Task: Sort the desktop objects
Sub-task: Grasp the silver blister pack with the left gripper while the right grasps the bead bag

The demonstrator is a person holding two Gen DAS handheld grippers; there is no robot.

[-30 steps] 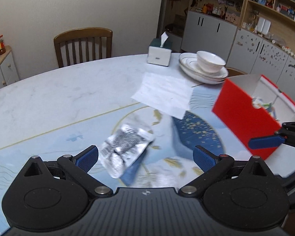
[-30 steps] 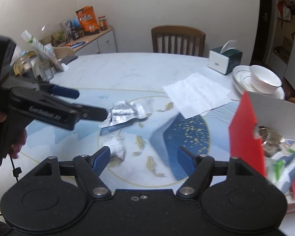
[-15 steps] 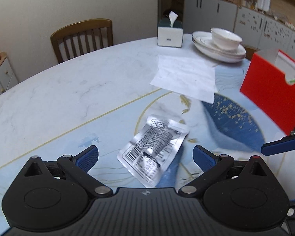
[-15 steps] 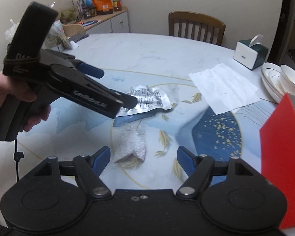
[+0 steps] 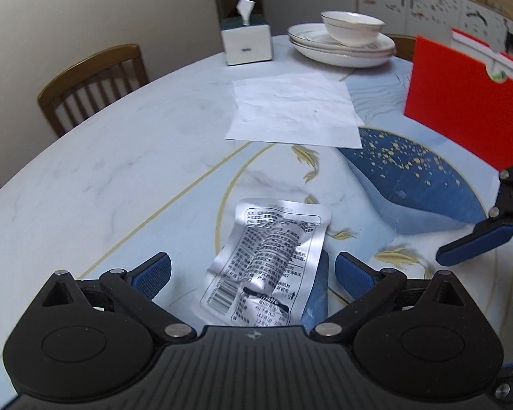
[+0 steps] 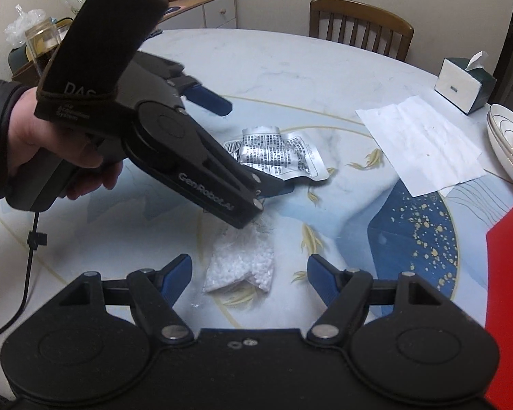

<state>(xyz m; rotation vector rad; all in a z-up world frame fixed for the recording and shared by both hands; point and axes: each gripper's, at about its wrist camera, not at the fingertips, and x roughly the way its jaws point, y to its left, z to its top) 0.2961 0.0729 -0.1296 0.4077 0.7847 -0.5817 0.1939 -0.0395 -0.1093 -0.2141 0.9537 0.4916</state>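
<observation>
A crumpled silver foil packet (image 5: 270, 259) with black print lies on the table between the open fingers of my left gripper (image 5: 253, 271); it also shows in the right wrist view (image 6: 277, 152), partly hidden by the left gripper (image 6: 253, 147). A small clear bag of white pellets (image 6: 242, 263) lies between the open fingers of my right gripper (image 6: 249, 276). One blue finger of the right gripper (image 5: 475, 246) shows at the right of the left wrist view. Both grippers are empty and low over the table.
A red box (image 5: 461, 102) stands at the right, also at the right edge of the right wrist view (image 6: 509, 290). A white paper sheet (image 5: 294, 112), a tissue box (image 5: 246, 39), stacked plates with a bowl (image 5: 345, 41) and a wooden chair (image 5: 92, 82) lie beyond. A cluttered sideboard (image 6: 195, 3) stands far left.
My left gripper has moved down and forward until the foil packet sits between its fingers. My right gripper has moved left and closer to the pellet bag, away from the red box.
</observation>
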